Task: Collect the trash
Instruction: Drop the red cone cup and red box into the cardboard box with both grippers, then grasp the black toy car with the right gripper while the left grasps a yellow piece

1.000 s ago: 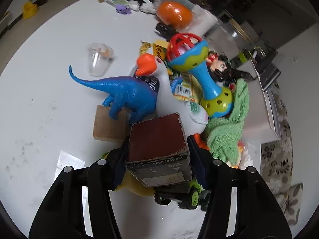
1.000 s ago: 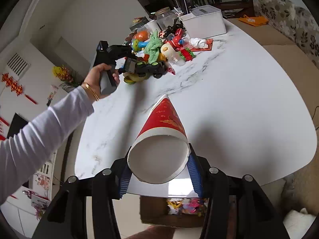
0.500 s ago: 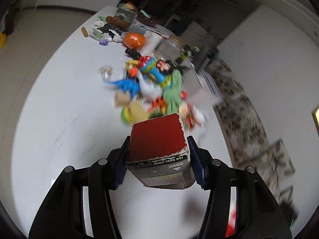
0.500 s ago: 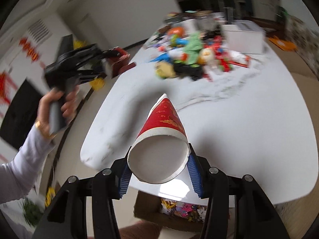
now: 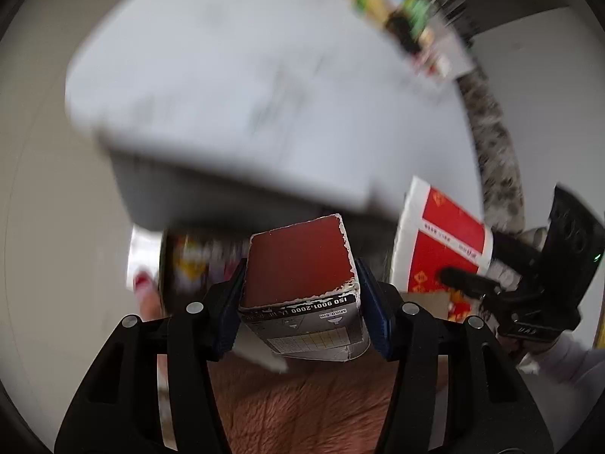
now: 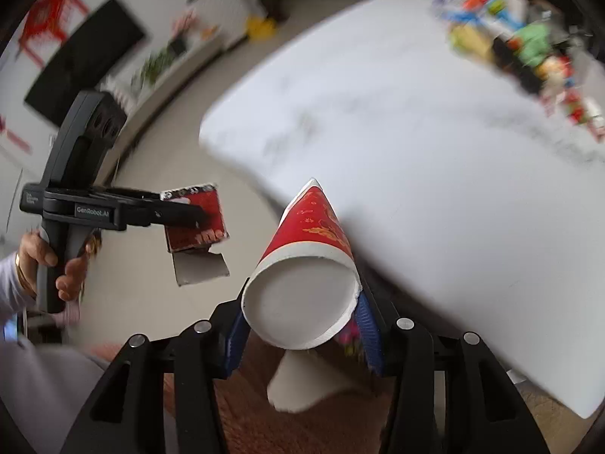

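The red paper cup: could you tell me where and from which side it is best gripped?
Grip the red paper cup across its side wall near the white base, from behind the base. It tapers narrower there, and the right hand-held gripper already pinches it so, base toward the camera.

White marble-look table [image 6: 435, 174], blurred heap of colourful items, possibly toys [image 6: 522, 41], at far end

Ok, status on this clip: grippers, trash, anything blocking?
Left gripper shut on red box. Right gripper shut on paper cup. Both off the table. Nothing blocking.
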Available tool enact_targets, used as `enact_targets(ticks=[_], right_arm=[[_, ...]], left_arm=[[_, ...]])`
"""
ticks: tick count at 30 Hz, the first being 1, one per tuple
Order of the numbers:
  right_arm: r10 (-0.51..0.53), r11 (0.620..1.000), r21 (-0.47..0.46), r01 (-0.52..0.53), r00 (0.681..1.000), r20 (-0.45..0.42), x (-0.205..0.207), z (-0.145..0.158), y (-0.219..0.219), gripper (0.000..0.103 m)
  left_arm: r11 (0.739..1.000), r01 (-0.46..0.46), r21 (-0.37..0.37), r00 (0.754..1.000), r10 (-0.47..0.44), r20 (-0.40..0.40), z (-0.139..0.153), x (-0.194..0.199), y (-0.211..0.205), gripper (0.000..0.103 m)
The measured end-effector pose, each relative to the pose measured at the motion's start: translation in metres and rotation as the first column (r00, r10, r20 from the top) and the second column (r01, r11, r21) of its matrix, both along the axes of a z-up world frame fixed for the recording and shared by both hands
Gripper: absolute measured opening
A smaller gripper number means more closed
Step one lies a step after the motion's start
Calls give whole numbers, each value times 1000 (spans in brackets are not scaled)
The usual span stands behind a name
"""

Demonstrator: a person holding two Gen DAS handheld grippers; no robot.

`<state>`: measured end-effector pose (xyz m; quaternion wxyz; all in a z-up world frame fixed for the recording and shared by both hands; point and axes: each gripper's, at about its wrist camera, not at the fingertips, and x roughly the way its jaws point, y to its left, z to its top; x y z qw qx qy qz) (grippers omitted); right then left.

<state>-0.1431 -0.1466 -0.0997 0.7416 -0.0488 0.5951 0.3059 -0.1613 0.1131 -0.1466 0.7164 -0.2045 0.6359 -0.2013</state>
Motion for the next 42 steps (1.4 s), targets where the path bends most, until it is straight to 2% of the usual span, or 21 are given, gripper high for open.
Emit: enact_targets(ticks=[2, 5, 9, 11, 12, 14, 16, 17, 19, 22, 24, 27, 28, 29, 30, 32, 34, 35, 37, 38, 42], right_arm=[[34, 999, -39, -36, 998, -50, -13, -32, 7, 49], [23, 995, -97, -35, 993, -120, -21, -87, 6, 49], [-21, 981, -193, -10, 987, -158, -30, -165, -1, 50], [-39, 964, -266, -1, 989, -143, -33, -200, -3, 56], [-46, 949, -316, -3, 988, -149, -34, -218, -4, 65], [-42, 923, -382, -37, 980, -195, -40, -253, -5, 66], [-55, 904, -425, -49, 972, -229, -40, -271, -7, 66], [-68, 909, -415, -41, 967, -246, -42, -272, -10, 66], [-81, 920, -391, -20, 967, -240, -40, -263, -13, 69], [-106, 949, -315, 27, 965, -238, -36, -221, -22, 69], [-115, 968, -244, 61, 970, -214, -29, -183, -26, 69], [-119, 989, -103, 104, 982, -148, -9, -110, -30, 70], [-124, 992, -50, 118, 985, -120, -3, -84, -31, 73], [-134, 991, 21, 135, 989, -70, 6, -49, -33, 76], [-154, 985, 72, 154, 988, -6, 19, -21, -36, 83], [-210, 974, 109, 197, 969, 128, 52, 15, -42, 93], [-258, 966, 93, 242, 931, 258, 86, 35, -48, 97], [-274, 960, 44, 276, 896, 349, 117, 39, -51, 97], [-279, 944, -36, 328, 853, 440, 162, 35, -56, 97], [-267, 925, -111, 363, 830, 489, 191, 30, -54, 97], [-207, 863, -293, 412, 817, 538, 279, 6, -51, 90]], left_arm=[[999, 8, 32, 998, -6, -69, -41, -15, -6, 54], [998, 3, 64, 986, 8, -164, -106, -24, -15, 53], [986, 60, 156, 977, -26, -211, -188, -19, -39, 54], [968, 100, 232, 963, -35, -269, -235, -10, -55, 57], [960, 106, 258, 956, -27, -292, -251, -13, -57, 64], [944, 121, 308, 918, 11, -395, -294, -7, -61, 67], [935, 126, 331, 883, 46, -467, -317, -6, -62, 67], [933, 136, 333, 873, 46, -485, -321, -5, -64, 67], [927, 147, 345, 885, 33, -465, -312, 0, -63, 67], [936, 167, 311, 917, -31, -398, -273, 0, -59, 67], [931, 190, 311, 938, -79, -337, -238, -2, -56, 67], [918, 208, 337, 970, -150, -189, -163, -7, -50, 68], [917, 204, 342, 976, -164, -141, -139, -8, -48, 69], [917, 190, 350, 982, -174, -76, -110, -8, -48, 73], [917, 167, 362, 984, -178, -4, -82, -7, -49, 81], [923, 123, 364, 978, -176, 116, -40, 0, -53, 86], [930, 88, 357, 964, -170, 205, -7, 8, -60, 91], [932, 76, 355, 958, -167, 234, 5, 14, -64, 91], [941, 55, 333, 949, -153, 276, 22, 21, -66, 91], [942, 40, 332, 945, -144, 293, 28, 25, -68, 91], [947, 0, 321, 937, -112, 331, 39, 35, -73, 91]])
